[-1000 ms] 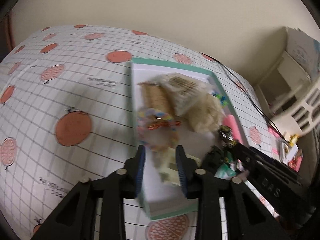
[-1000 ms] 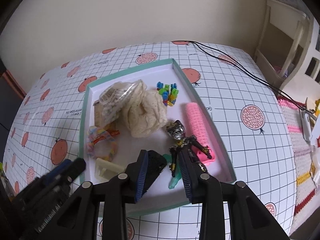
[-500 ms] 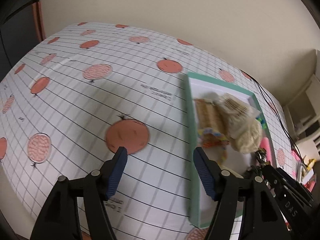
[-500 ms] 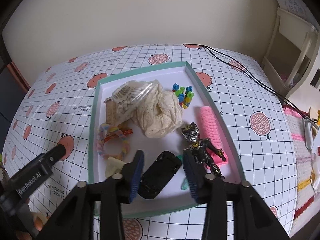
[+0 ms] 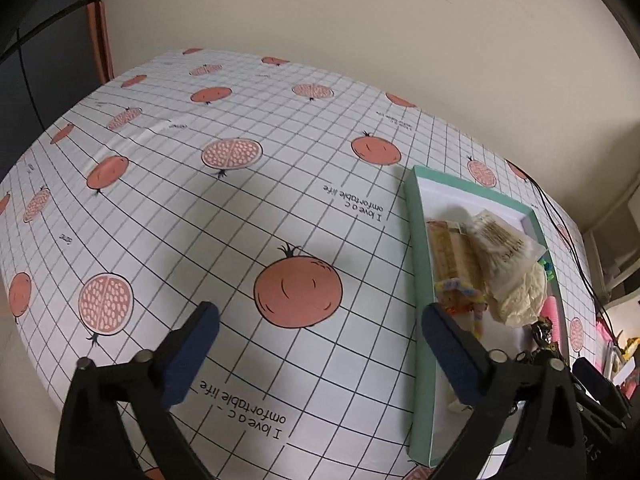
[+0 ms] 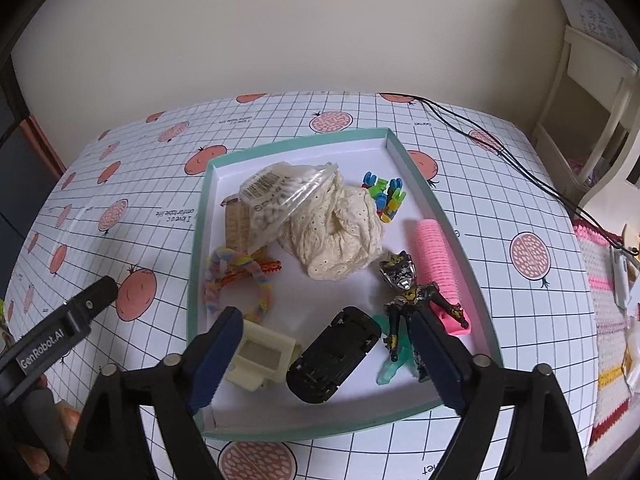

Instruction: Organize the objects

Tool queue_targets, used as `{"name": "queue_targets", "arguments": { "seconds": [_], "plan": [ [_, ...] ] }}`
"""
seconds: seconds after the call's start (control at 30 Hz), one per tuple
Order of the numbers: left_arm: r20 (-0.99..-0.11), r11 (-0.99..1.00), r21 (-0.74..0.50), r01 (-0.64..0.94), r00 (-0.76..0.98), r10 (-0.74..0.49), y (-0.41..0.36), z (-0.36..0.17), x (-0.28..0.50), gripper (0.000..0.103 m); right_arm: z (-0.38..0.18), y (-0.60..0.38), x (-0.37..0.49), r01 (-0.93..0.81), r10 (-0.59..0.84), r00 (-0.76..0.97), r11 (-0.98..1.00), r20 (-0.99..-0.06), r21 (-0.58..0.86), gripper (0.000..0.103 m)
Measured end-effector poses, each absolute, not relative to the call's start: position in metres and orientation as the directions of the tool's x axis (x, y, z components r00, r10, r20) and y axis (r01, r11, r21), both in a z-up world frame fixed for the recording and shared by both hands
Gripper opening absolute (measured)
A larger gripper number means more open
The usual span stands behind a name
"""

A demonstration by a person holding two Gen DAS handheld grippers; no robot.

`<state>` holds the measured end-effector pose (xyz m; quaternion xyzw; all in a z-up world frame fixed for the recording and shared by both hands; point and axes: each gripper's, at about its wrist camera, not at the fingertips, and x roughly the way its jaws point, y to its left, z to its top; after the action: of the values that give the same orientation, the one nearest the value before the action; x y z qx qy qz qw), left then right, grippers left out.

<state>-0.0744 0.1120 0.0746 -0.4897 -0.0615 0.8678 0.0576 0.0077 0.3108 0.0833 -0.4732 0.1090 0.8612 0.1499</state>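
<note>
Sitting on the table, the green box (image 6: 440, 216) holds all the small things. A black toy car (image 6: 334, 354) lies upside down near the front edge of the box, between a cream plastic piece (image 6: 260, 356) and a dark robot toy (image 6: 408, 296). The robot toy lies partly on a pink roller (image 6: 436, 256). Behind them sit a cream cloth ball (image 6: 340, 236), a clear bag of cotton swabs (image 6: 280, 196), some bright clips (image 6: 386, 198) and a rainbow hair tie (image 6: 240, 280). The right gripper (image 6: 326, 350) hangs over the car with its fingers spread wide, holding nothing. The left gripper (image 5: 320, 354) is beside the box, over the tablecloth (image 5: 224, 200) with red fruit pictures, fingers also spread wide and empty.
</note>
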Motion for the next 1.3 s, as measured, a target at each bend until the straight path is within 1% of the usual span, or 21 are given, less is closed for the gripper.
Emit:
{"name": "queue_targets", "arguments": {
  "seconds": [0.03, 0.1, 0.13, 0.43, 0.67, 0.83, 0.97, 1.07, 1.2, 1.3],
  "plan": [
    [-0.843, -0.987, -0.158, -0.04, -0.514, 0.156, 0.112, 0.075, -0.074, 0.101, 0.084, 0.311, 0.008, -0.36, 0.155, -0.512, -0.932, -0.845, 0.047, 0.093],
    [-0.841, -0.989, -0.147, -0.035, -0.522, 0.143, 0.111, 0.076, -0.074, 0.102, 0.085, 0.31, 0.008, -0.359, 0.157, -0.519, -0.932, -0.84, 0.048, 0.101],
    [-0.84, -0.989, -0.145, -0.033, -0.524, 0.14, 0.111, 0.076, -0.075, 0.102, 0.085, 0.309, 0.008, -0.357, 0.157, -0.523, -0.933, -0.838, 0.047, 0.103],
    [-0.828, -0.989, -0.145, -0.044, -0.541, 0.145, 0.104, 0.083, -0.075, 0.103, 0.089, 0.304, 0.006, -0.34, 0.161, -0.542, -0.939, -0.825, 0.04, 0.103],
    [-0.806, -0.977, -0.199, -0.071, -0.556, 0.204, 0.096, 0.093, -0.075, 0.103, 0.094, 0.303, 0.011, -0.36, 0.176, -0.549, -0.932, -0.817, 0.041, 0.103],
    [-0.767, -0.978, -0.184, -0.099, -0.608, 0.206, 0.088, 0.112, -0.07, 0.103, 0.107, 0.296, 0.017, -0.366, 0.209, -0.567, -0.93, -0.797, 0.016, 0.103],
    [-0.73, -0.977, -0.169, -0.127, -0.65, 0.21, 0.08, 0.126, -0.064, 0.103, 0.116, 0.294, 0.026, -0.408, 0.237, -0.551, -0.913, -0.801, 0.011, 0.103],
    [-0.706, -0.977, -0.166, -0.135, -0.675, 0.214, 0.07, 0.136, -0.056, 0.103, 0.118, 0.291, 0.032, -0.416, 0.267, -0.531, -0.909, -0.804, -0.026, 0.103],
    [-0.689, -0.977, -0.162, -0.14, -0.692, 0.214, 0.06, 0.14, -0.045, 0.103, 0.12, 0.288, 0.043, -0.434, 0.281, -0.527, -0.9, -0.802, -0.029, 0.103],
    [-0.695, -0.977, -0.159, -0.139, -0.687, 0.211, 0.054, 0.136, -0.036, 0.103, 0.122, 0.282, 0.052, -0.442, 0.289, -0.535, -0.897, -0.794, -0.029, 0.103]
  ]
}}
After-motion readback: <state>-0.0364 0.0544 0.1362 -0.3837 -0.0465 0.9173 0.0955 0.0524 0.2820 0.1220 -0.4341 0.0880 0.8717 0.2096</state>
